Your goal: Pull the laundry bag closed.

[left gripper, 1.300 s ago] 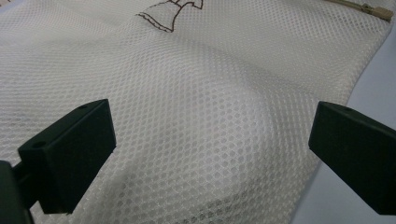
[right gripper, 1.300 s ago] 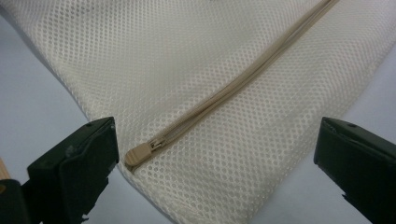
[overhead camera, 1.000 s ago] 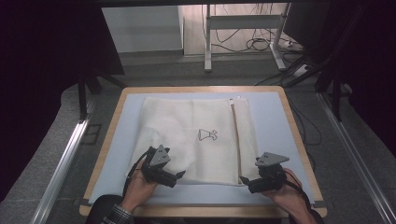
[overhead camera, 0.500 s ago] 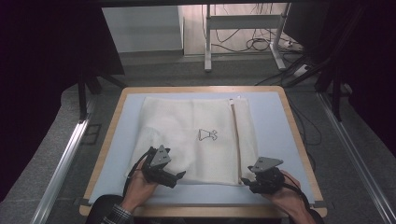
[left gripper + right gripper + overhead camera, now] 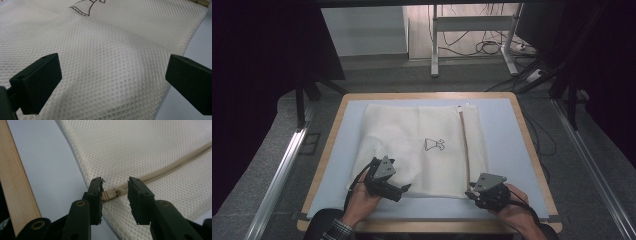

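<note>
right gripper (image 5: 115, 188) jaws closing around zipper end (image 5: 111, 194) of mesh bag (image 5: 422, 145).

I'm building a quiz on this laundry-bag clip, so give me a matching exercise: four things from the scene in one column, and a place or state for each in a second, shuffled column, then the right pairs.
Things:
1. left gripper
2. right gripper
3. mesh bag
4. dress print

Places or states:
A. jaws narrowed around the zipper end, which sits between them
B. drawn in dark lines near the bag's middle
C. jaws wide apart over the bag's near left part
D. spread flat on the blue table mat

Pairs: 1-C, 2-A, 3-D, 4-B
</note>
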`<move>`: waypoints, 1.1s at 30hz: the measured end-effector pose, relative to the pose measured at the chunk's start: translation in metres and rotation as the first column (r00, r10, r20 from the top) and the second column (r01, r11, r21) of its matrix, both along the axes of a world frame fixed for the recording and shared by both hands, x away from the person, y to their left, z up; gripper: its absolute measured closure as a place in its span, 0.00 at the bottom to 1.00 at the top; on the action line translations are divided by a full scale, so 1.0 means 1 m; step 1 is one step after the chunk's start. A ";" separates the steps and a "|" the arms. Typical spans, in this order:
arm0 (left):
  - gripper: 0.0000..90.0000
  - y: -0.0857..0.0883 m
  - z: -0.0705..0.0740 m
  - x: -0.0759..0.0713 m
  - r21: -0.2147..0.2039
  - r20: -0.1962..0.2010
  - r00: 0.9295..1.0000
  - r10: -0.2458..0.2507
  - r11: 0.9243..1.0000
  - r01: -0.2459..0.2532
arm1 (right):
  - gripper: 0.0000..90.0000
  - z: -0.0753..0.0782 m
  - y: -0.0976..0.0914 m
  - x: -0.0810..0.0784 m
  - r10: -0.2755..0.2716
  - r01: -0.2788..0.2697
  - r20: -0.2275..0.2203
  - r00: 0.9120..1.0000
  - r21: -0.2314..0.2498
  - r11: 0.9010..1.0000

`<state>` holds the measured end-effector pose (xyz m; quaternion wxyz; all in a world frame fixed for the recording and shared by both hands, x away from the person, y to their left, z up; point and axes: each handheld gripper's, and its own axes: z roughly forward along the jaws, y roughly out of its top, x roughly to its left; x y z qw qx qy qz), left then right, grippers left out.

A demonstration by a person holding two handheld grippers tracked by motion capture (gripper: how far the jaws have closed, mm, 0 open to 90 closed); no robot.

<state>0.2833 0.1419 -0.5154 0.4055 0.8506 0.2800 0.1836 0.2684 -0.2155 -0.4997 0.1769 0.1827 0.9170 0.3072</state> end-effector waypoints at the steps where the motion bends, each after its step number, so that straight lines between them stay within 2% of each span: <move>1: 0.00 0.000 0.000 0.000 0.001 0.000 1.000 0.000 1.000 0.000 | 0.69 -0.001 0.001 0.000 0.004 -0.004 -0.003 1.000 0.001 1.000; 8: 0.00 -0.002 0.000 -0.001 0.010 0.003 1.000 -0.004 1.000 0.004 | 0.67 -0.008 0.011 0.001 0.006 -0.005 0.005 1.000 -0.061 0.998; 11: 0.00 -0.002 0.000 -0.001 0.012 0.004 1.000 -0.006 1.000 0.005 | 0.70 -0.005 0.009 0.001 -0.005 0.007 0.028 1.000 -0.064 0.998; 22: 0.00 -0.003 0.000 -0.001 0.018 0.004 1.000 -0.012 1.000 0.012 | 0.81 0.000 0.004 0.004 -0.025 0.026 0.027 0.999 -0.035 0.999; 23: 0.00 -0.003 0.000 -0.001 0.019 0.004 1.000 -0.012 1.000 0.012 | 0.84 0.000 0.003 0.005 -0.026 0.026 0.017 1.000 -0.030 0.999; 28: 0.00 -0.003 0.000 -0.001 0.022 0.004 1.000 -0.013 1.000 0.012 | 0.90 0.000 0.003 0.009 -0.025 0.025 0.001 1.000 -0.036 0.999; 33: 0.00 -0.004 0.000 -0.001 0.006 -0.010 1.000 -0.017 1.000 0.017 | 0.91 -0.003 0.004 0.011 -0.020 0.019 -0.014 1.000 -0.052 0.998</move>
